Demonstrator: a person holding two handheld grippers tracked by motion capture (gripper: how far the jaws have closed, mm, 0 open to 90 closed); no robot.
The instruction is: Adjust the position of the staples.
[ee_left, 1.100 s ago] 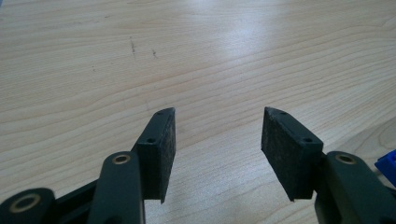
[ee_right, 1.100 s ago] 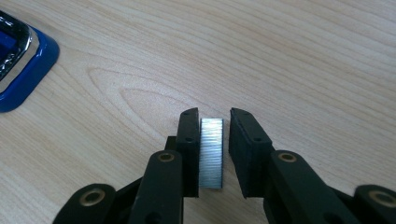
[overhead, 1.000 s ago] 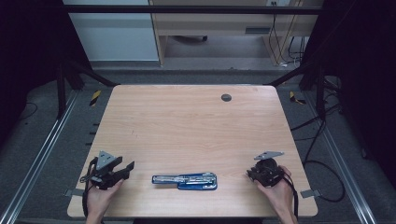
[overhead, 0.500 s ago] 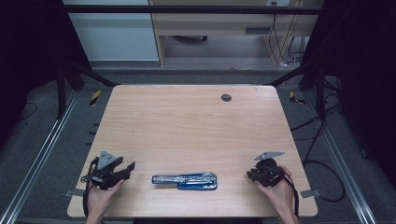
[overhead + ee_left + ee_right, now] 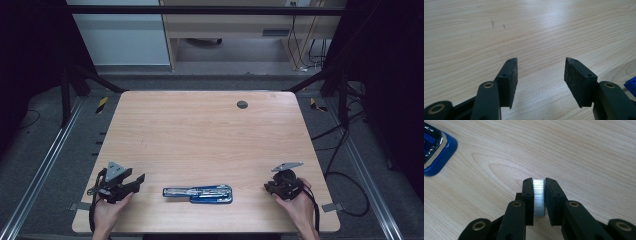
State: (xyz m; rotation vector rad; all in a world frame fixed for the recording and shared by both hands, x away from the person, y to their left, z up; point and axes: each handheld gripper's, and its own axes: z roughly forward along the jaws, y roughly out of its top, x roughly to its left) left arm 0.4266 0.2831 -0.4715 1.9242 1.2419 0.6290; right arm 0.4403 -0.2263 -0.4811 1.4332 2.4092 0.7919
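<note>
While both hands rest at the near edge of the wooden table, the left gripper sits near the near-left corner and the right gripper near the near-right corner, well apart from each other.

Left gripper: jaws spread wide, bare table surface between the pads, nothing touched. A blue corner of the stapler shows at the right edge of the left gripper view.

Right gripper: jaws pinch a silvery, finely ribbed strip of staples, held upright between the two pads, both pads pressing on its flat sides. The jaws have just been closing a little further, with the strip between them.

Stapler: blue base with a chrome upper part, lying flat along the near edge, between the two grippers and apart from both. In the right gripper view its blue and chrome end lies at far left.

A small dark round disc sits in the table top towards the far edge, right of centre.
</note>
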